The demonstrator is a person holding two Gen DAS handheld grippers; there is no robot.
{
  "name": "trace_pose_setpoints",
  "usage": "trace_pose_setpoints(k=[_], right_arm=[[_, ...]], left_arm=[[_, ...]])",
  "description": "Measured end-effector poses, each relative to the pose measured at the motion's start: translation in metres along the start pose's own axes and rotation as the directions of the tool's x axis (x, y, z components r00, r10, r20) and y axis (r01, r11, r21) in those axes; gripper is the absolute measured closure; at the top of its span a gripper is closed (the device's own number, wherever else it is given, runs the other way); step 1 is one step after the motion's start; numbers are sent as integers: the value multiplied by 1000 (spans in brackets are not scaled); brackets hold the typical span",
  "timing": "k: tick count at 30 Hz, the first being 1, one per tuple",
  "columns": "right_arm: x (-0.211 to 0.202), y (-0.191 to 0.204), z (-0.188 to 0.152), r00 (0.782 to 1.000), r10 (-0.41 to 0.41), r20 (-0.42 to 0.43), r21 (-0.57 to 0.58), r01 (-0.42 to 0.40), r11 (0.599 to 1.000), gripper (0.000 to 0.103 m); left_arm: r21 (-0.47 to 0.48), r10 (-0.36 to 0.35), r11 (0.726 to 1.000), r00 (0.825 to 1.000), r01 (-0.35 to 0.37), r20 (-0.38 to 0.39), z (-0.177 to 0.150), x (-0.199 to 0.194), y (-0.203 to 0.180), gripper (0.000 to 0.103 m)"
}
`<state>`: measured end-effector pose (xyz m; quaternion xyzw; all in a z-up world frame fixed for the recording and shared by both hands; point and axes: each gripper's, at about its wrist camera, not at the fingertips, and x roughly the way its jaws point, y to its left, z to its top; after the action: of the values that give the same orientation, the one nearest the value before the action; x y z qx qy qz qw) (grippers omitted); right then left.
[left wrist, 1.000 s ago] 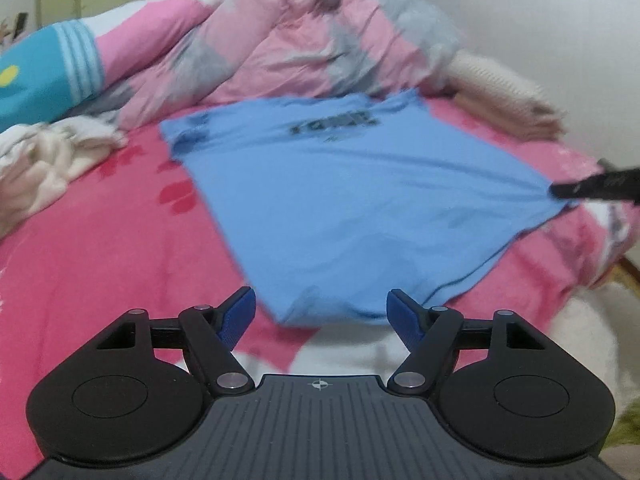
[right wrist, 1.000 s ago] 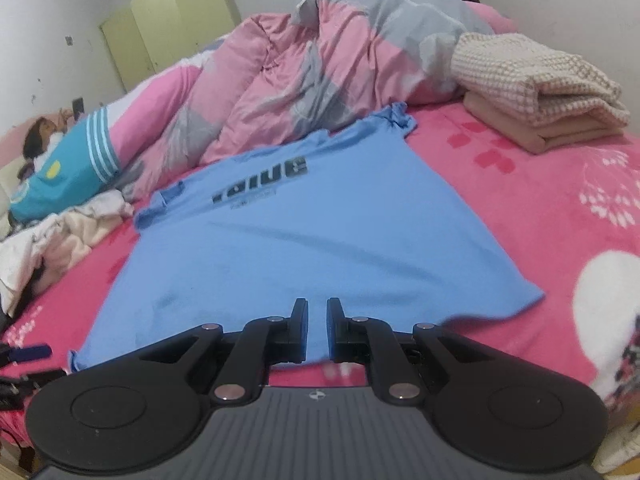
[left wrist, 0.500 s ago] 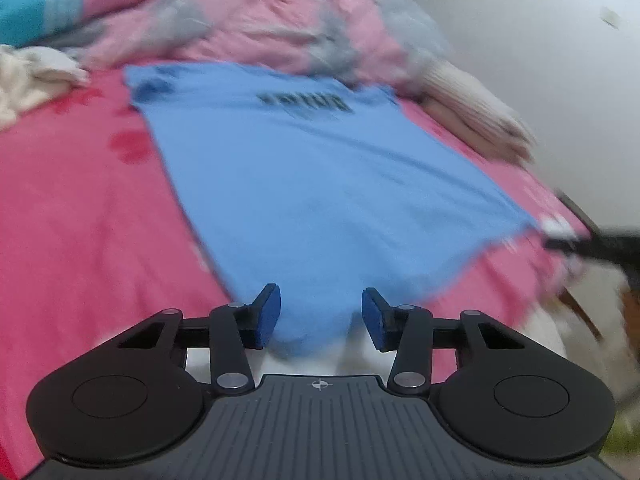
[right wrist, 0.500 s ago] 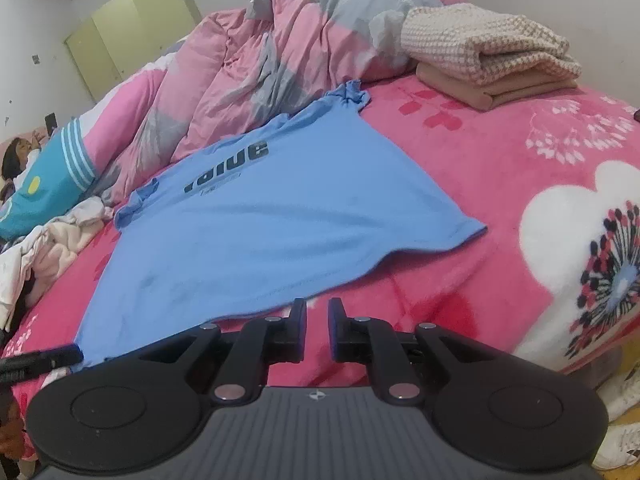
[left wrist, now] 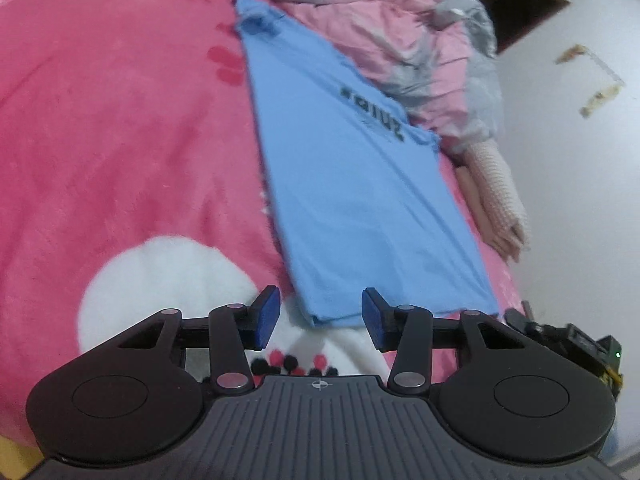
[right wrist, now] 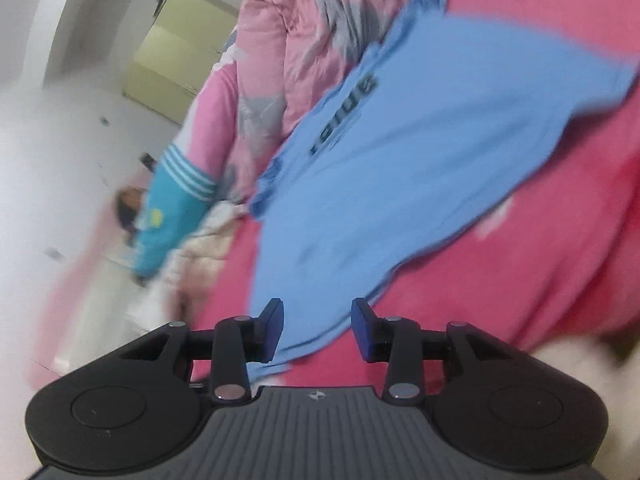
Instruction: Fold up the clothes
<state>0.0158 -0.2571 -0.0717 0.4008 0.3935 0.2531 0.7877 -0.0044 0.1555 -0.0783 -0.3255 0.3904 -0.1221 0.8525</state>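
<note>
Left claw [left wrist: 321,320] released, blue pads apart, near hem corner of the blue T-shirt [left wrist: 360,200] lying between them without contact. Right claw [right wrist: 317,330] jaws opening, hem of the T-shirt [right wrist: 420,168] between the pads, not pressed. Shirt lies flat on the pink bed cover [left wrist: 120,120], printed side up, collar end far. Crumpled pink-grey quilt [left wrist: 400,40] just beyond it; folded beige towels [left wrist: 496,196] at far right. Right view blurred; green cabinet [right wrist: 176,56] far left.

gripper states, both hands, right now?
Left gripper: open, holding nothing; blue T-shirt hem lies between its fingers.
Right gripper: jaws opening, T-shirt hem between them, not pinched.
</note>
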Motion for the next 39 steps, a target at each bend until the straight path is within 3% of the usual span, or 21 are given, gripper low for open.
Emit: trace_pose_setpoints(k=[4, 6, 9, 14, 17, 20, 24, 27, 30, 33, 39], right_arm=[[21, -10, 1, 998, 58, -37, 141, -52, 989, 62], [31, -14, 2, 998, 46, -45, 182, -38, 983, 63], [41, -19, 0, 998, 30, -50, 207, -20, 978, 63], [43, -21, -4, 998, 19, -56, 214, -7, 977, 64], [37, -20, -4, 999, 7, -54, 208, 4, 978, 64], [31, -11, -5, 998, -41, -57, 134, 48, 990, 64], [31, 25, -8, 991, -112, -67, -111, 104, 988, 67], [43, 59, -12, 986, -155, -53, -317, 131, 939, 69], [66, 76, -13, 980, -199, -15, -441, 172, 881, 74], [95, 78, -20, 954, -299, 8, -544, 255, 799, 77], [88, 88, -73, 936, -350, -29, -693, 234, 682, 79]], left_arm=[[47, 33, 998, 999, -34, 14, 0, 9, -12, 61], [92, 71, 993, 997, -72, 12, -2, 13, -18, 85], [132, 109, 985, 994, -112, 24, -7, 14, -22, 100], [38, 79, 996, 996, -80, 37, -5, -10, -16, 101], [29, 83, 996, 996, -84, 24, -1, -19, -13, 101], [38, 110, 993, 994, -109, -7, -5, -10, -7, 101], [42, 113, 993, 993, -112, -23, -9, -4, 0, 101], [60, 111, 992, 994, -109, -20, -10, -6, -1, 101], [68, 109, 992, 994, -107, -22, -11, -7, 0, 101], [77, 107, 991, 994, -105, -21, -12, -6, 1, 101], [82, 60, 995, 998, -58, -23, -12, -7, 10, 100]])
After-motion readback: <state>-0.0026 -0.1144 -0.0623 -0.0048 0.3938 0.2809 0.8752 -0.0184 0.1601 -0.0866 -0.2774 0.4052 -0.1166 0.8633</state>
